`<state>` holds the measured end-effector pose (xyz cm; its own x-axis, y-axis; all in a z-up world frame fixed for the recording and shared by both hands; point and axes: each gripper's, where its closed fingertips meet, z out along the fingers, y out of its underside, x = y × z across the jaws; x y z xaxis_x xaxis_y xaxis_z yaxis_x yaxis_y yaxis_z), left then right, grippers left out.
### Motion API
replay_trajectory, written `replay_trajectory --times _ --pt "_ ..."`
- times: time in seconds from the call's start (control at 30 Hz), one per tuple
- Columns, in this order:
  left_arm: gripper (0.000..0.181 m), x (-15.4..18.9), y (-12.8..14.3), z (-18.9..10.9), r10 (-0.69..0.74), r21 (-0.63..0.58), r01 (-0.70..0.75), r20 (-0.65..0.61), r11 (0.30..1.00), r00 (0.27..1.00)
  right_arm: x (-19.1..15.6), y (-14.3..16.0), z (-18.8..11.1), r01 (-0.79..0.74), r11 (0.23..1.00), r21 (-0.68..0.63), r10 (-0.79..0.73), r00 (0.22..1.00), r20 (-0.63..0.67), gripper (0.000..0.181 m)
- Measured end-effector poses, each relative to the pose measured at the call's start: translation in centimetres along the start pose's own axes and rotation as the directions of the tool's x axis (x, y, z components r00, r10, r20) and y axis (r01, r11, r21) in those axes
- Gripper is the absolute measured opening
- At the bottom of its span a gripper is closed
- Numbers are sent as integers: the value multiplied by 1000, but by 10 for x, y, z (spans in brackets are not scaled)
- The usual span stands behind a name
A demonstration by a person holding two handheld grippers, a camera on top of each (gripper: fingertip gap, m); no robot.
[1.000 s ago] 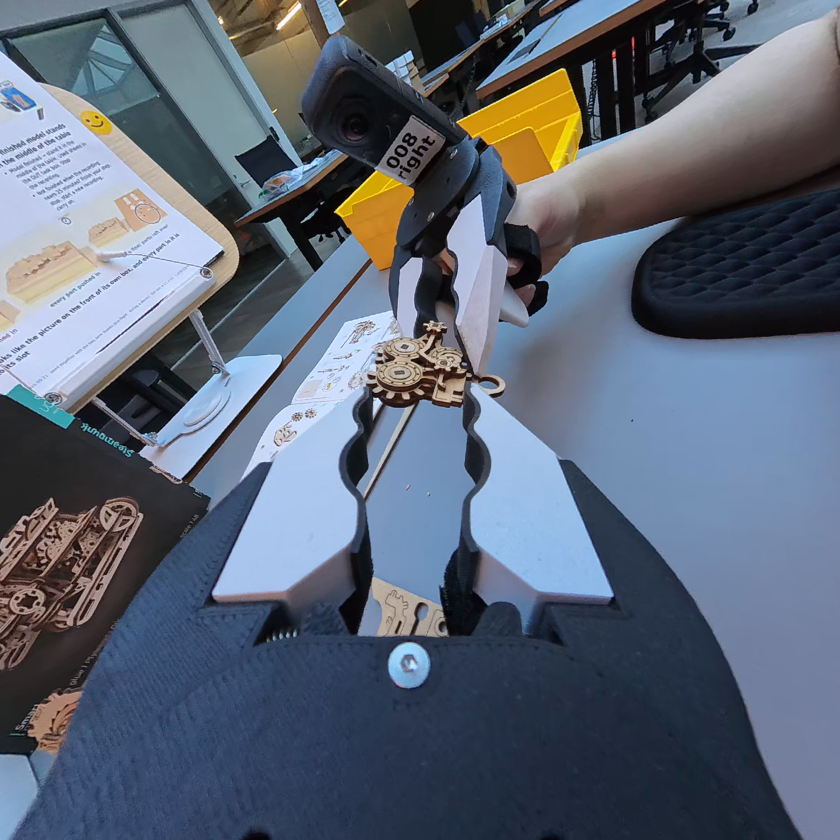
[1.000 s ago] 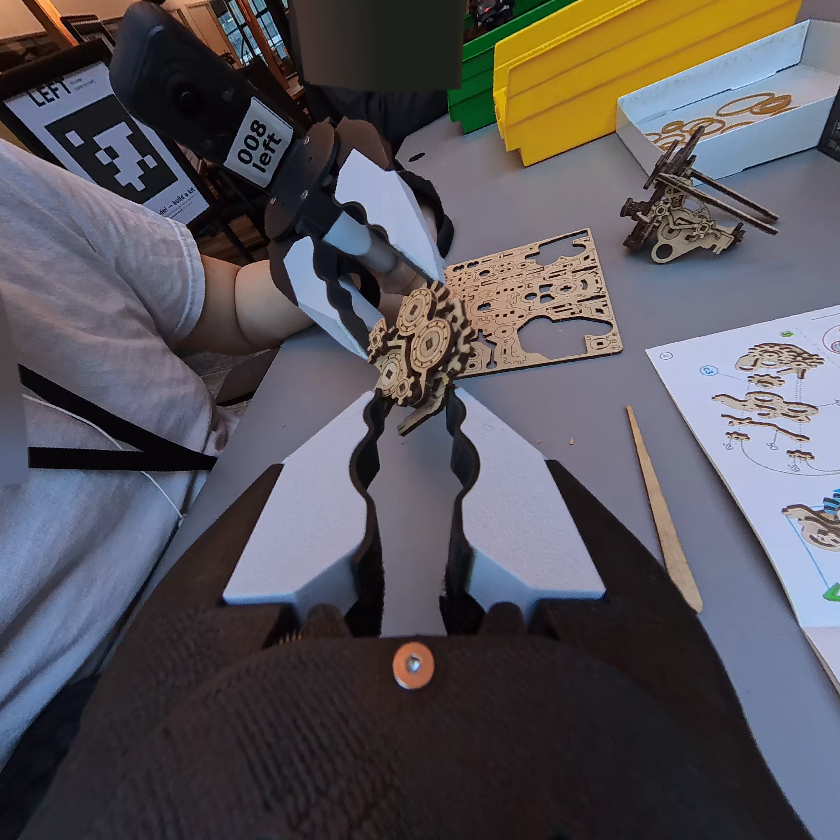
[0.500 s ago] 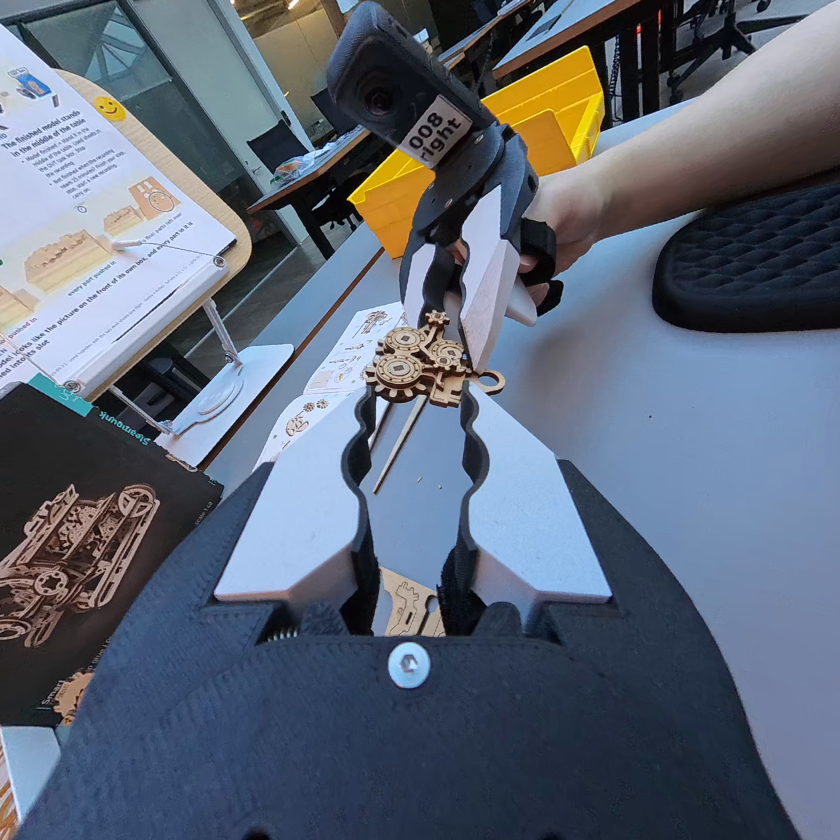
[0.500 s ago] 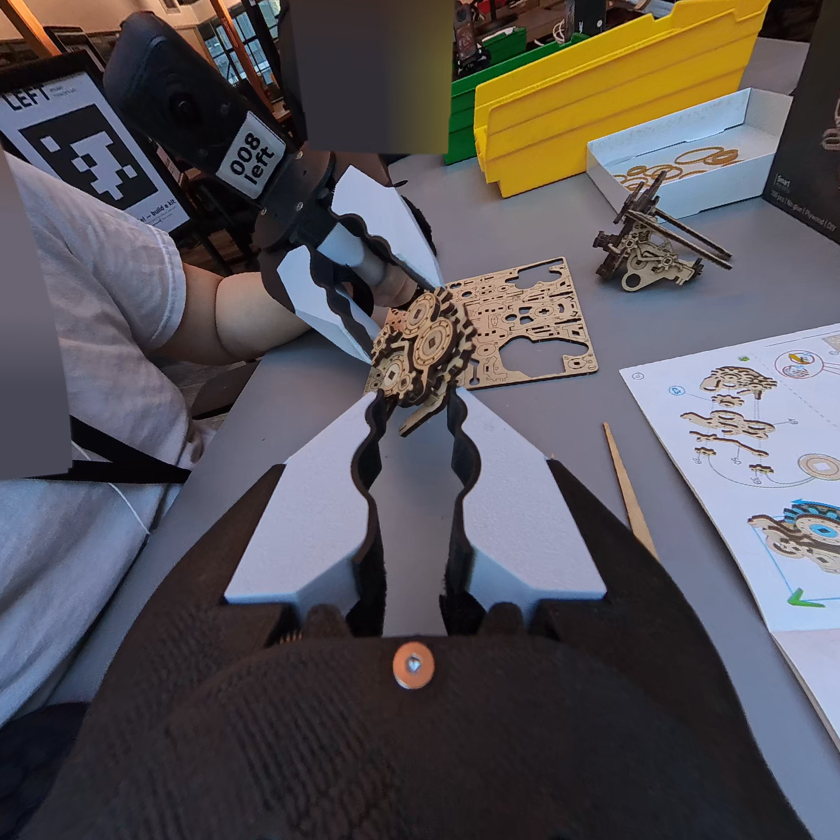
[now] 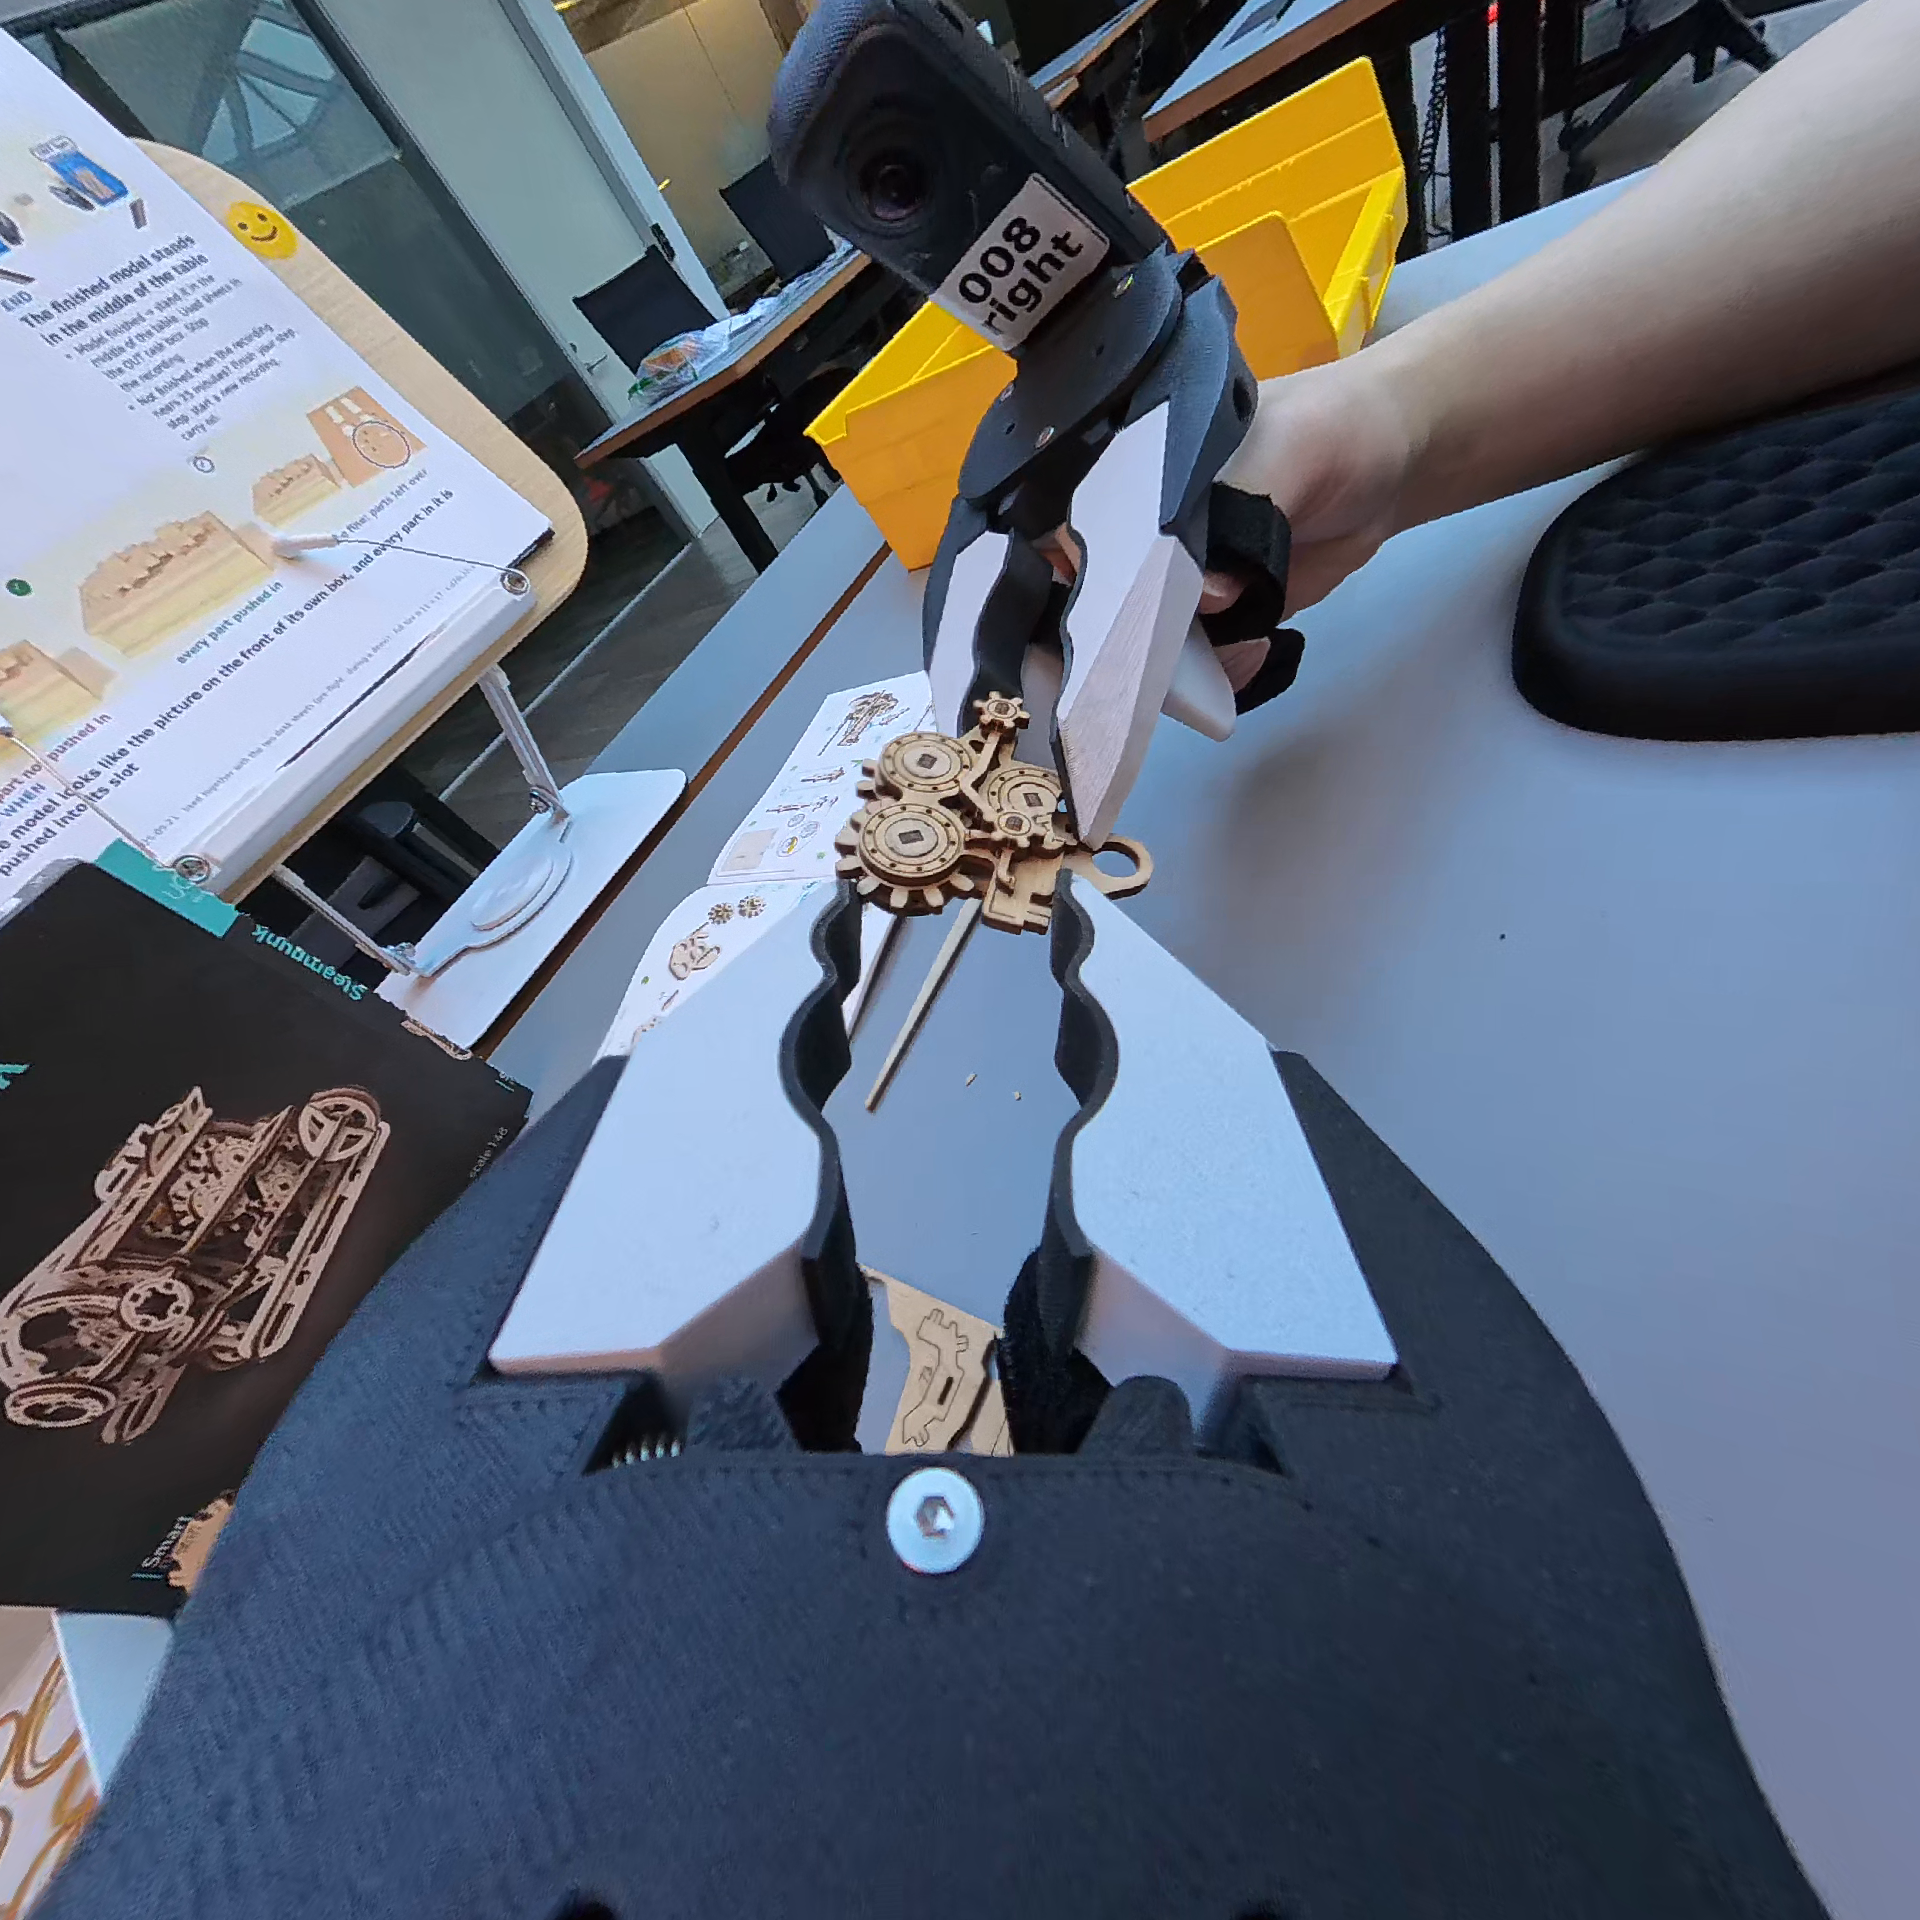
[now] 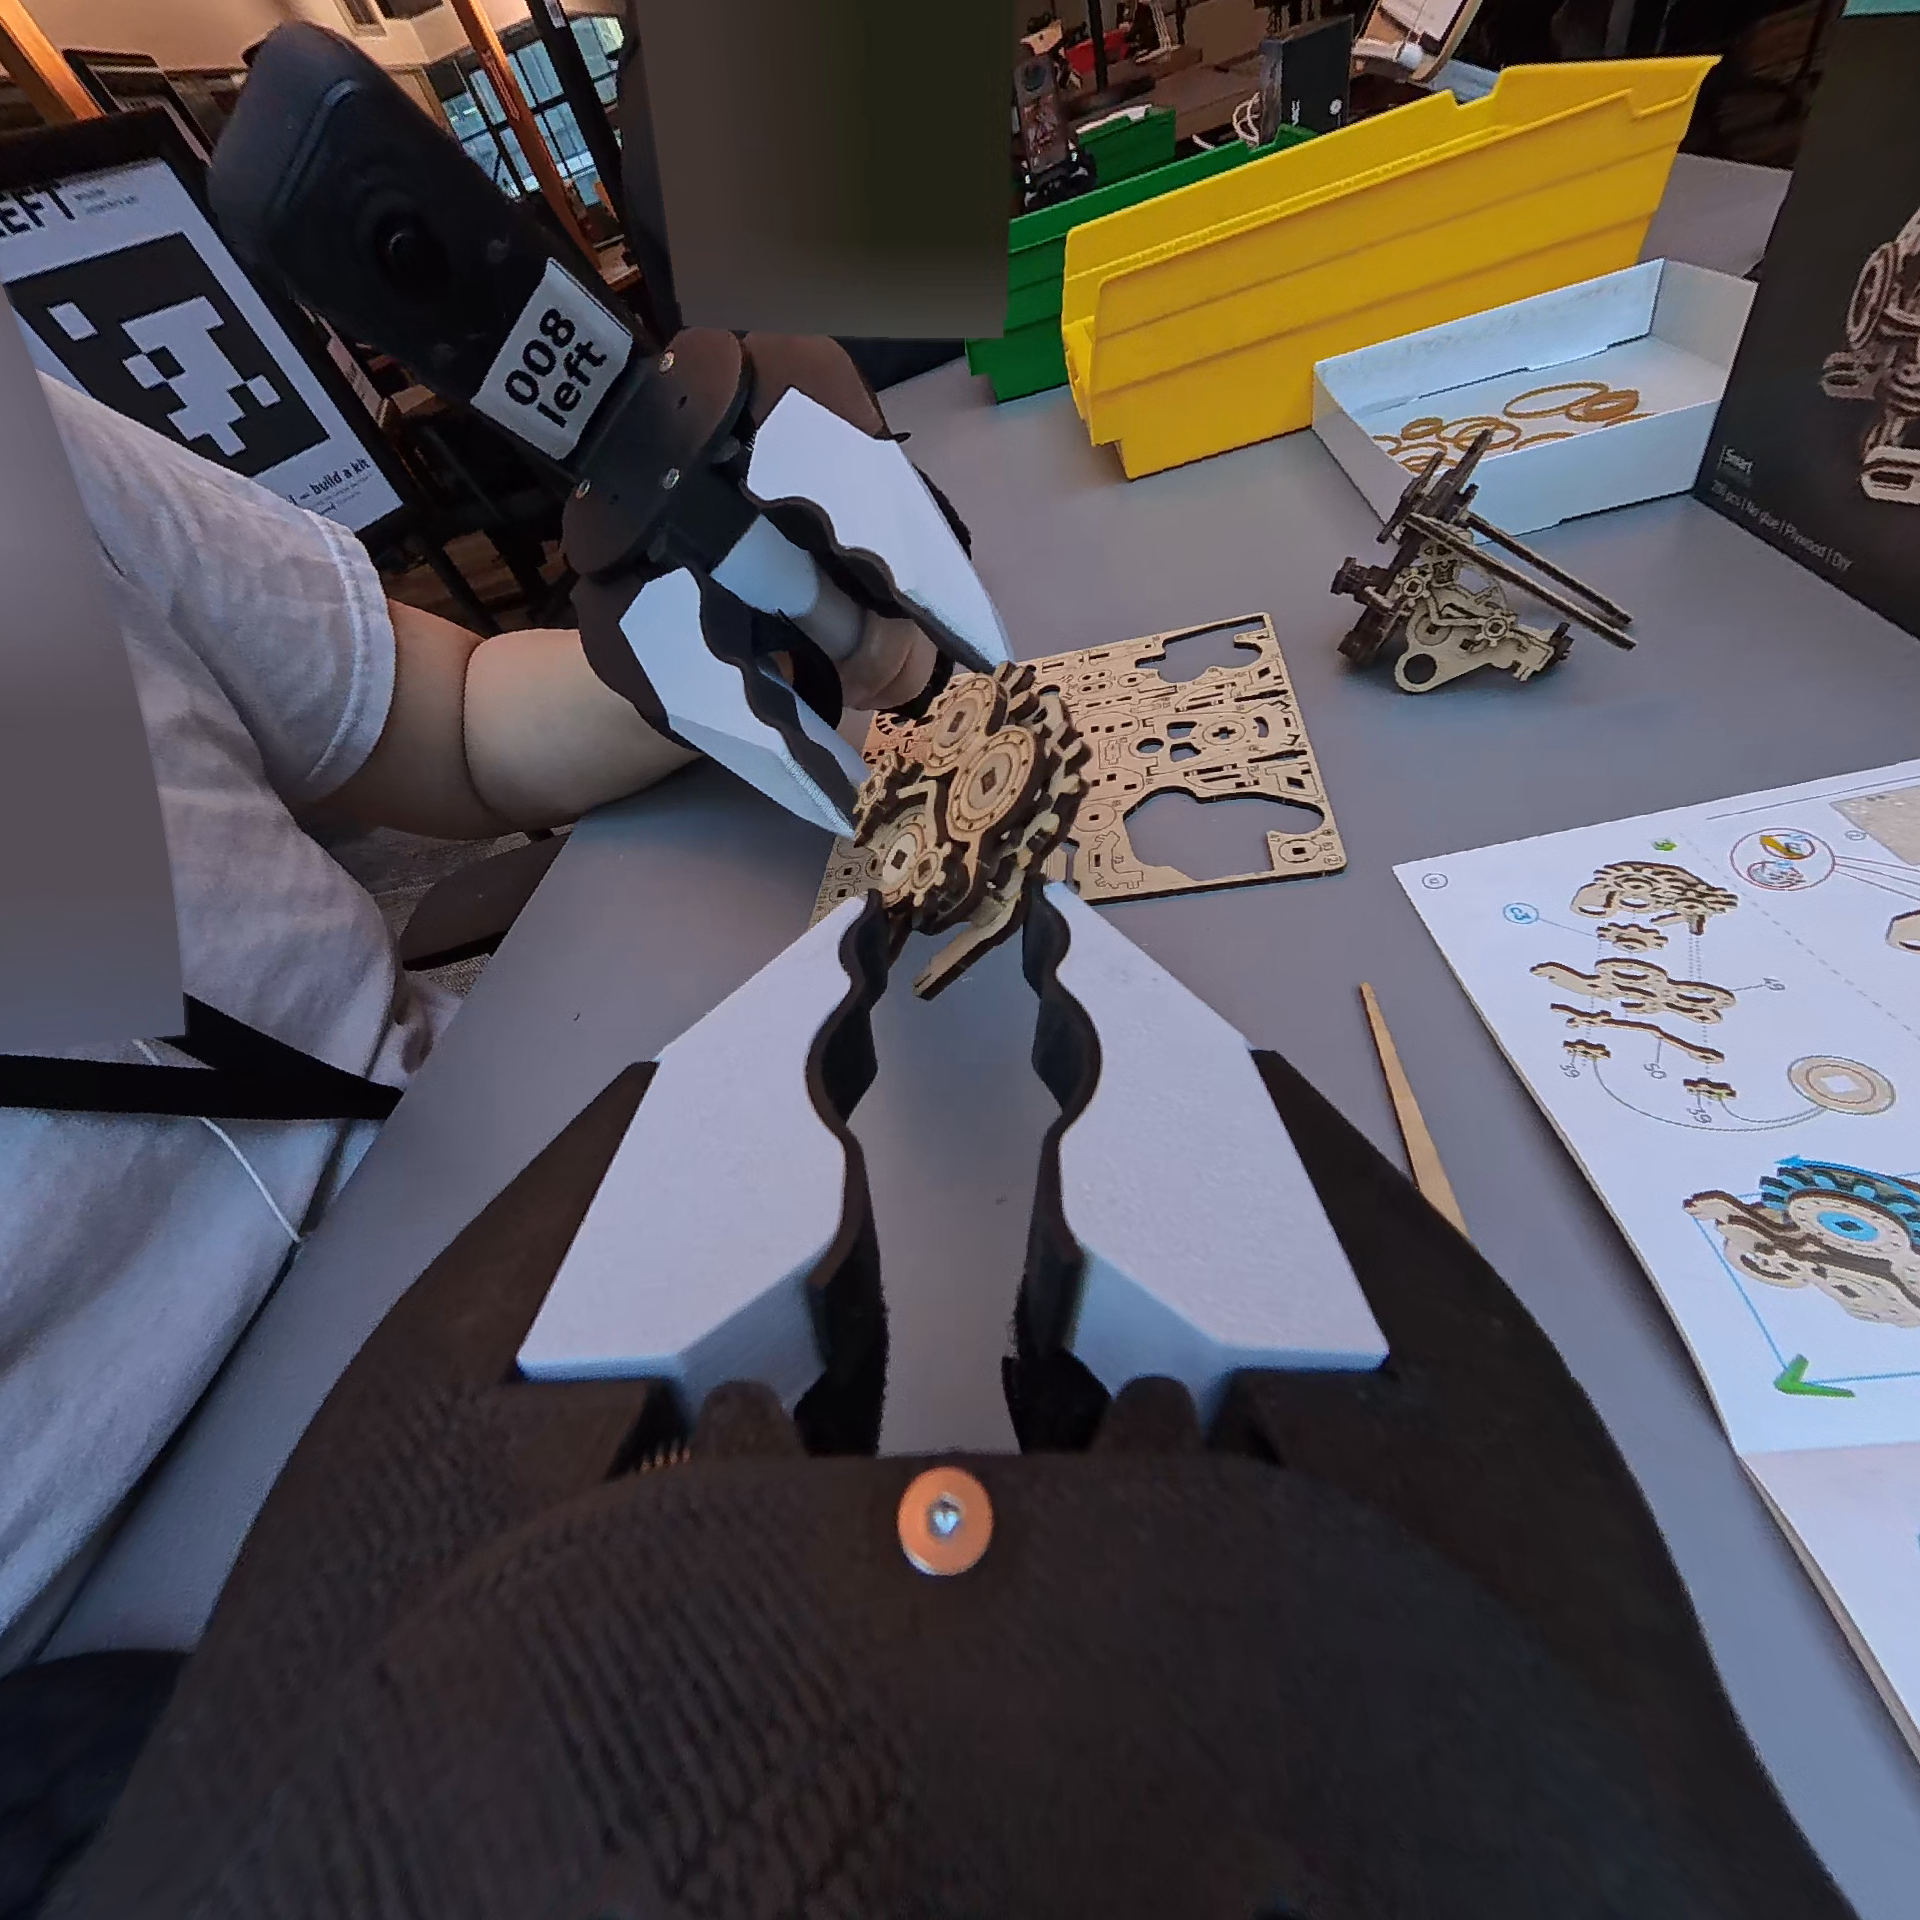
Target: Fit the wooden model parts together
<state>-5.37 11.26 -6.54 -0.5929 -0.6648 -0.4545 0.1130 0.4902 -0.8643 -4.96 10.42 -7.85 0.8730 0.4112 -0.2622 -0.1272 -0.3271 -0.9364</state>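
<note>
The grey table (image 6: 1195, 1049) carries a yellow bin (image 6: 1351, 281), an instruction sheet (image 6: 1714, 1091), a punched-out wooden parts sheet (image 6: 1205, 769), a second wooden sub-assembly (image 6: 1455, 613) and a thin wooden stick (image 6: 1408, 1107). Above it, the left gripper (image 5: 951, 904) and the right gripper (image 6: 951, 904) meet tip to tip, each narrowed onto the same wooden gear assembly (image 6: 966, 800), held in the air between the 2.

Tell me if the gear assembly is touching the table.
Apart. The right wrist view shows the gear assembly held up between both grippers' fingertips, with bare grey table visible beneath its lowest tab.
</note>
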Motion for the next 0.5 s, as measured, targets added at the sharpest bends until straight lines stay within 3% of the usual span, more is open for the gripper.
replay_trajectory --times 0.2,0.33,0.5 --pt "35 -1 -5 -1 -13 20 13 12 1000 1000 -3 -5 -2 19 1000 25 -19 1000 8 24" --pt "36 0 -15 -3 44 75 -48 50 996 998 -8 -11 -5 60 997 47 -61 998 21 24" --pt "38 0 -11 0 127 52 -134 110 990 986 -7 -10 -4 71 996 51 -72 997 9 24"
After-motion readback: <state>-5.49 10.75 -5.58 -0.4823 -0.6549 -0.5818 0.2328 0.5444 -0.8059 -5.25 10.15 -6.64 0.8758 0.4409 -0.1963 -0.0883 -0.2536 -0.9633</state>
